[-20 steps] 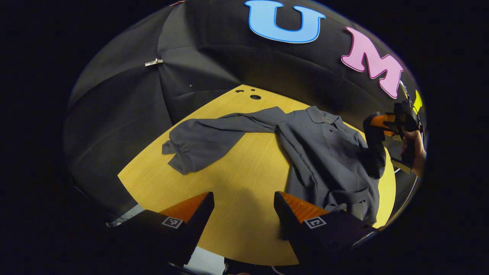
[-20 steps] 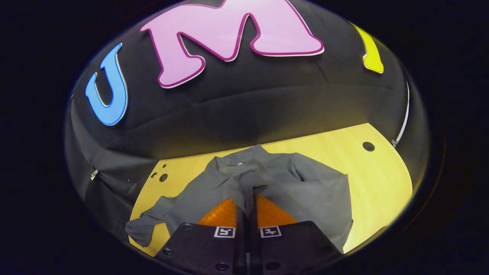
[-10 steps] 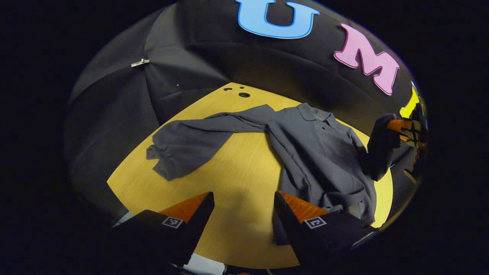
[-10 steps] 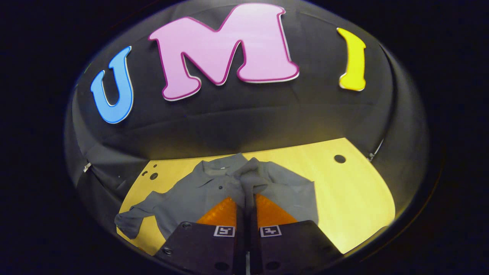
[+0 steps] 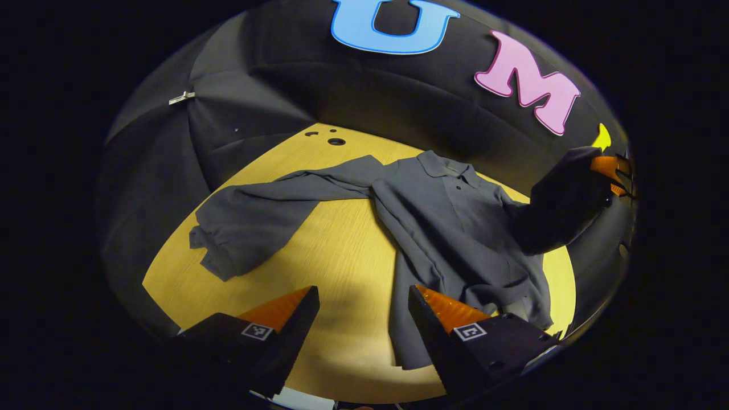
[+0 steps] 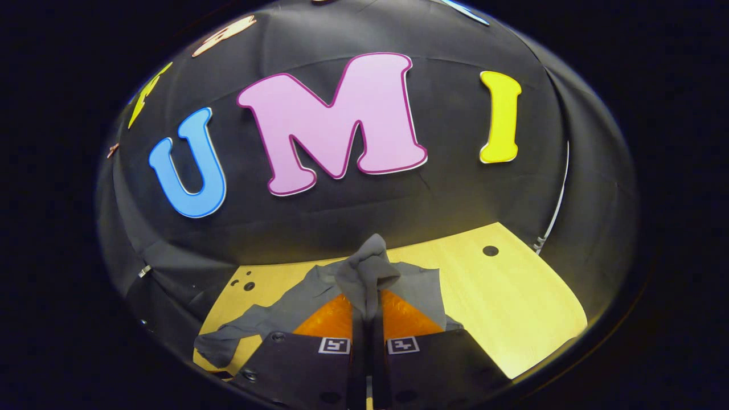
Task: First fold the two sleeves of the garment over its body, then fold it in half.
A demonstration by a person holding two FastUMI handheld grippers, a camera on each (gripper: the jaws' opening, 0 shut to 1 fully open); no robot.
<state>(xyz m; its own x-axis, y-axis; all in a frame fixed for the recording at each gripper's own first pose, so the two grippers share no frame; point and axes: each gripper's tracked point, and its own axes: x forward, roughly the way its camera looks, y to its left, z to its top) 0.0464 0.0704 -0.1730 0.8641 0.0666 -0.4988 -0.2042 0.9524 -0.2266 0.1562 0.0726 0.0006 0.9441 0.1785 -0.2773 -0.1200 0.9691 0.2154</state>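
Garment of dark grey cloth, long-sleeved with a collar and buttoned placket, is spread on the yellow wooden table, so that its body lies flat for folding. Nearest in the left gripper view, the left gripper is held low over the table's near edge with its jaws wide apart and nothing between them; its right finger lies just beside the garment's hem, apparently kept ready for the next grasp. Farther off, the left sleeve is stretched out flat across the bare wood, well apart from the body and not yet folded. Farther again, the right sleeve is lifted clear of the table and hangs from the right gripper at the view's edge, presumably so that it can be carried over the body. In the right gripper view, the right gripper is seen closed tight on a bunch of sleeve cloth, raised so that the fabric does not drag. Two small round holes are cut in the table's far corner.
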